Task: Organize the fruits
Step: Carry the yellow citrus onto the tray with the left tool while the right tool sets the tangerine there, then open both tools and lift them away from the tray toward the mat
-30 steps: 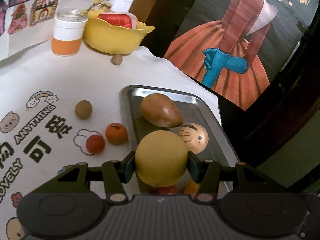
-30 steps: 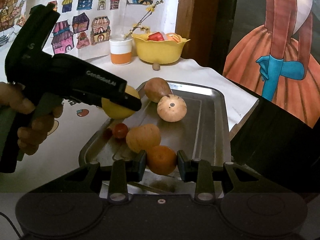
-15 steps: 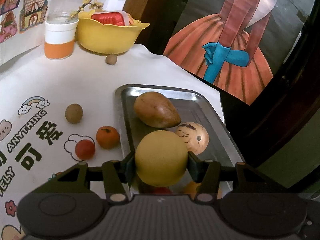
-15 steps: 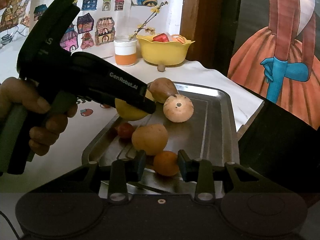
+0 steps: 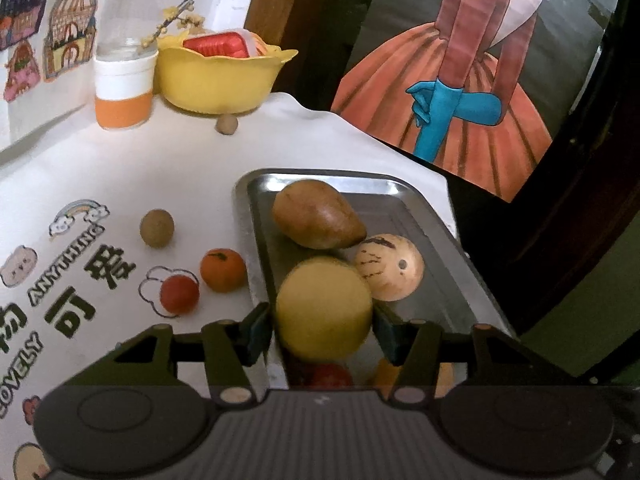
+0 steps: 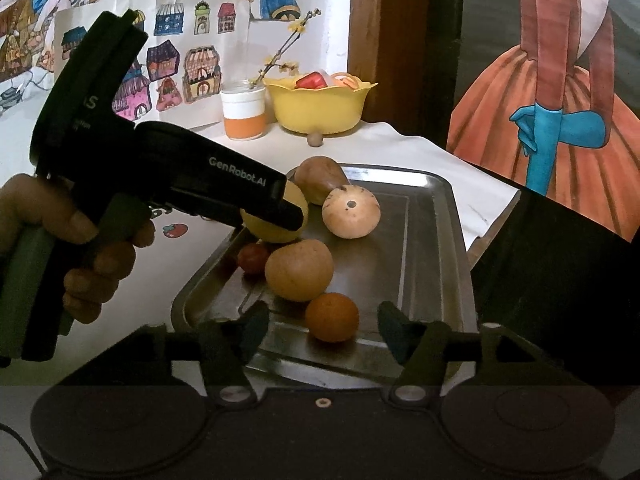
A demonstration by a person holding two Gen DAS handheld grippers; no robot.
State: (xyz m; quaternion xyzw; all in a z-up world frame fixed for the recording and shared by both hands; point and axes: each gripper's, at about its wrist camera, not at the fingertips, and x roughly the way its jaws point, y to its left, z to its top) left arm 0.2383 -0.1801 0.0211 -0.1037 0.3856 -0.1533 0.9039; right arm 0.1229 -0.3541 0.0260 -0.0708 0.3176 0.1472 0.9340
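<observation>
A steel tray (image 5: 320, 174) (image 6: 424, 240) holds a brown pear-shaped fruit (image 5: 316, 216), a speckled tan fruit (image 5: 392, 266), a tan round fruit (image 6: 299, 270), a small red fruit (image 6: 252, 256) and an orange (image 6: 332, 316). My left gripper (image 5: 322, 328) (image 6: 288, 212) hangs over the tray's left side. Its jaws are opening, and a blurred yellow fruit (image 5: 323, 320) (image 6: 264, 232) slips free between them. My right gripper (image 6: 323, 322) is opening wide at the tray's near end; the orange lies on the tray between its fingers, untouched. A tangerine (image 5: 223, 270), a red fruit (image 5: 179, 294) and a brown fruit (image 5: 157, 228) lie on the cloth.
At the back stand a yellow bowl (image 5: 220, 76) with red packaging, an orange-and-white jar (image 5: 124, 92) and a small brown ball (image 5: 227, 124). The table ends just right of the tray. A hand (image 6: 100, 256) holds the left gripper's handle.
The right gripper let go of the orange, which now rests on the tray, and its jaws spread wide. The left jaws eased apart around the yellow fruit, which looks blurred and slightly lower.
</observation>
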